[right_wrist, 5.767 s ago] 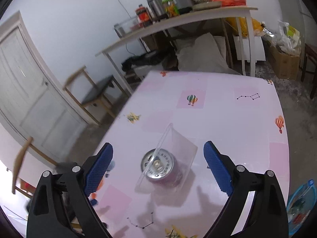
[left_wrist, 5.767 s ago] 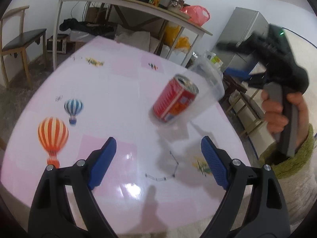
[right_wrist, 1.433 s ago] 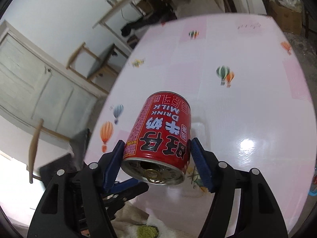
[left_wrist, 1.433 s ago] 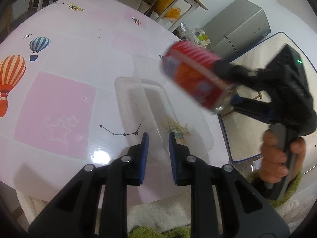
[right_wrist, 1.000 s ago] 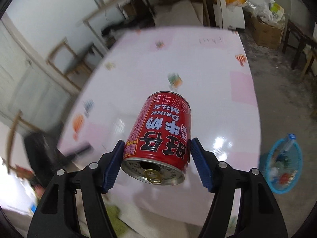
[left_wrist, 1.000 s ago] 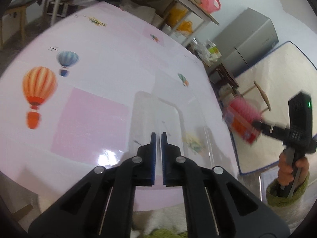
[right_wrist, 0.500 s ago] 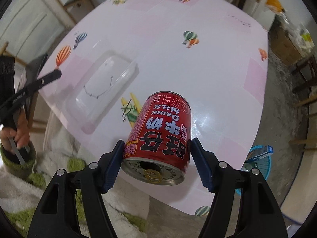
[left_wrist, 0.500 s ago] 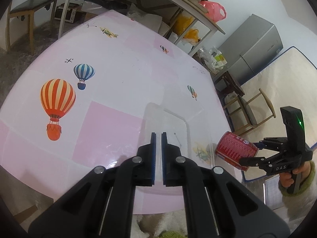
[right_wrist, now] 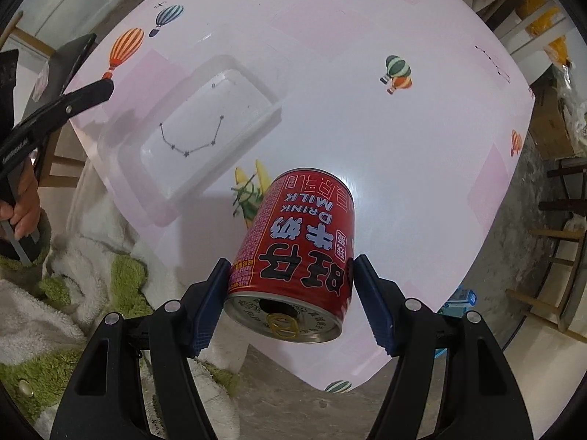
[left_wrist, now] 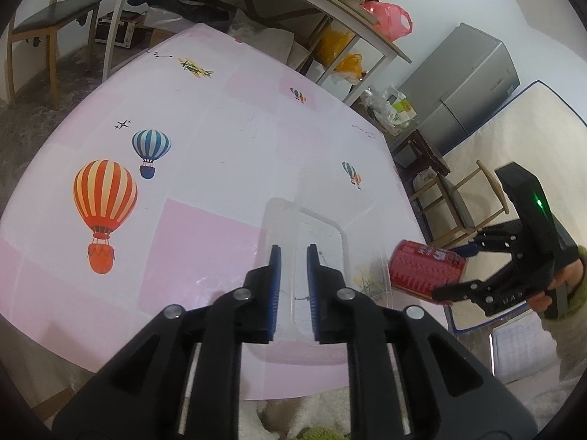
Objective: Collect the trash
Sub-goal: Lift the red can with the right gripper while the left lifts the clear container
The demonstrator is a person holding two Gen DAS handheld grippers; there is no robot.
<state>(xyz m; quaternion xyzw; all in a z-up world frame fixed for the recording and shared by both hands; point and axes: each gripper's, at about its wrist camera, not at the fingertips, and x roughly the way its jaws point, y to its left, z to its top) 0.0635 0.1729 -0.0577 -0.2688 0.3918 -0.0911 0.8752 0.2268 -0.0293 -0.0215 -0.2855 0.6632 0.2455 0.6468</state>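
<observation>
We see the right gripper (right_wrist: 291,295) clamped on the red can (right_wrist: 297,267), held in the air past the table (right_wrist: 367,128) edge. The left gripper (left_wrist: 293,286) is opening, its narrow gap over the near wall of the clear tray (left_wrist: 312,227); whether its pads (left_wrist: 276,282) touch the plastic we cannot tell. The bin (right_wrist: 460,300) is mostly hidden behind the table's corner.

A pink-and-white worktop (left_wrist: 205,168) printed with balloons is seen; a clear plastic tray (right_wrist: 190,139) is laid on it near the constellation print.
</observation>
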